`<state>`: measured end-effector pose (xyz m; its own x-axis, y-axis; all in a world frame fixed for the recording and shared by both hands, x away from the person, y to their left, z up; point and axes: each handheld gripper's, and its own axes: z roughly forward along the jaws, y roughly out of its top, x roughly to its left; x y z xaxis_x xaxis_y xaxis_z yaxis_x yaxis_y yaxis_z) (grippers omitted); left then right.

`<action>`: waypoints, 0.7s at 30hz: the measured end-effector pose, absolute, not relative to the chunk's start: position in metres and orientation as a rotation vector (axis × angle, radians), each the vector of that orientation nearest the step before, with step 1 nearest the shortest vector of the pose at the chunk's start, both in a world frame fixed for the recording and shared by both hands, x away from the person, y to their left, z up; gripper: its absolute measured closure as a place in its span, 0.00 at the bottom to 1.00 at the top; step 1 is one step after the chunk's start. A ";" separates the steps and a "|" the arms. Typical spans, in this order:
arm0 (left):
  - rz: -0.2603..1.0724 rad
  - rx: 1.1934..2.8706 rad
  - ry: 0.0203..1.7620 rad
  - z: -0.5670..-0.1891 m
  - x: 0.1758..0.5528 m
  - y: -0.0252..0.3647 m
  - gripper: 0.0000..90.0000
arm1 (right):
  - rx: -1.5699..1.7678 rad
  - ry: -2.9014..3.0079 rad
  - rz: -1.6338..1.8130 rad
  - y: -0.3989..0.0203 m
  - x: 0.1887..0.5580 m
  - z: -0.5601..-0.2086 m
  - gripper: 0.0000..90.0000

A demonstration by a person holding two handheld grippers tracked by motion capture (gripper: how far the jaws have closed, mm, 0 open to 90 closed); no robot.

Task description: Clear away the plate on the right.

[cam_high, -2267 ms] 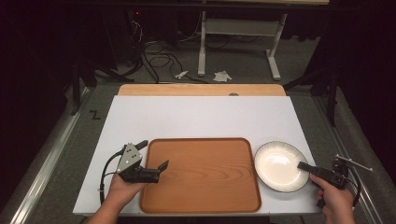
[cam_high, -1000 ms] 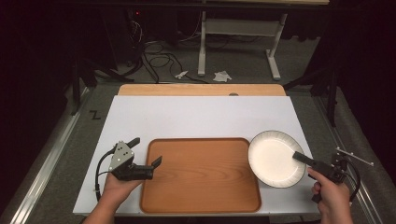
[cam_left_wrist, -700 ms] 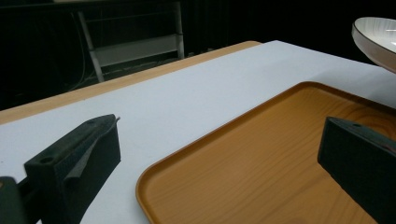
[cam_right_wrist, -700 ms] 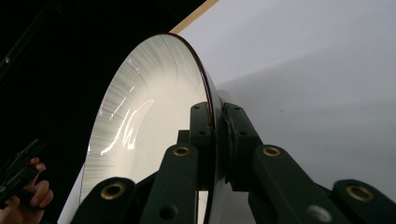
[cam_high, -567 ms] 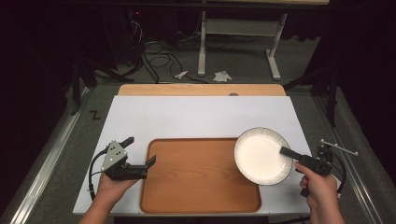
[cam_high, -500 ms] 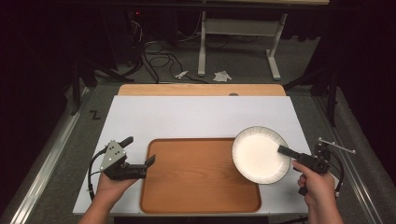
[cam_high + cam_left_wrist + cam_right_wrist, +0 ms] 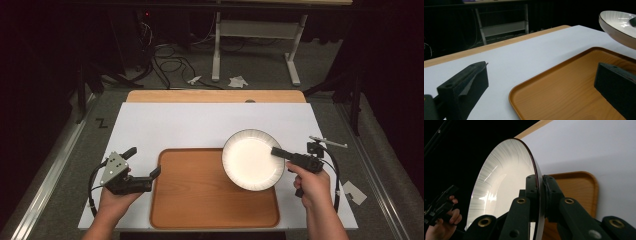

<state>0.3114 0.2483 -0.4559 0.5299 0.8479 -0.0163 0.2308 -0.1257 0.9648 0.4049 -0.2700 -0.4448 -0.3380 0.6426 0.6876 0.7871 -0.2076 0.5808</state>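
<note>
A white plate with a dark rim (image 7: pixel 250 160) hangs above the right back corner of the wooden tray (image 7: pixel 200 205). My right gripper (image 7: pixel 278 151) is shut on its right rim. In the right gripper view both jaws clamp the plate's rim (image 7: pixel 539 185), and the plate (image 7: pixel 499 187) stands on edge with the tray (image 7: pixel 579 187) behind it. My left gripper (image 7: pixel 143 162) is open and holds nothing, straddling the tray's left edge. In the left gripper view the gripper (image 7: pixel 541 77) spans the tray's corner (image 7: pixel 574 87), with the plate (image 7: pixel 616 25) at the upper right.
The tray lies on a white table top (image 7: pixel 210 122) with a wooden strip (image 7: pixel 215 96) along the back edge. Cables, scraps of paper and a desk frame (image 7: pixel 250 35) are on the floor beyond. A paper scrap (image 7: pixel 355 192) lies right of the table.
My right gripper has carried the plate leftward and up from the table right of the tray to above the tray's right corner. My left gripper has drawn back to the left.
</note>
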 end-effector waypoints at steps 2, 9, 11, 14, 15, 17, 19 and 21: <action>0.690 1.651 0.929 -0.456 0.311 0.249 0.00 | -1.692 -1.899 -1.574 -0.259 0.410 -0.445 0.94; 0.687 1.640 0.930 -0.456 0.310 0.249 0.00 | -1.638 -1.927 -1.546 -0.226 0.420 -0.449 0.94; 0.684 1.644 0.924 -0.456 0.310 0.249 0.00 | -1.619 -1.936 -1.536 -0.217 0.421 -0.451 0.94; 0.682 1.641 0.924 -0.456 0.310 0.250 0.00 | -1.597 -1.952 -1.513 -0.204 0.423 -0.456 0.94; 0.680 1.643 0.926 -0.456 0.311 0.250 0.00 | -1.589 -1.961 -1.501 -0.200 0.424 -0.457 0.94; 0.679 1.643 0.928 -0.457 0.311 0.251 0.00 | -1.582 -1.975 -1.479 -0.192 0.425 -0.461 0.94; 0.679 1.645 0.924 -0.456 0.311 0.251 0.00 | -1.574 -1.989 -1.457 -0.185 0.425 -0.465 0.94; 0.674 1.645 0.915 -0.456 0.310 0.250 0.00 | -1.563 -1.998 -1.435 -0.179 0.425 -0.469 0.94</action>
<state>0.3104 0.2499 -0.4563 0.5429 0.8394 -0.0235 0.2264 -0.1193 0.9667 0.4249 -0.1786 -0.4693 -0.4064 0.6148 0.6759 0.8368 -0.0466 0.5455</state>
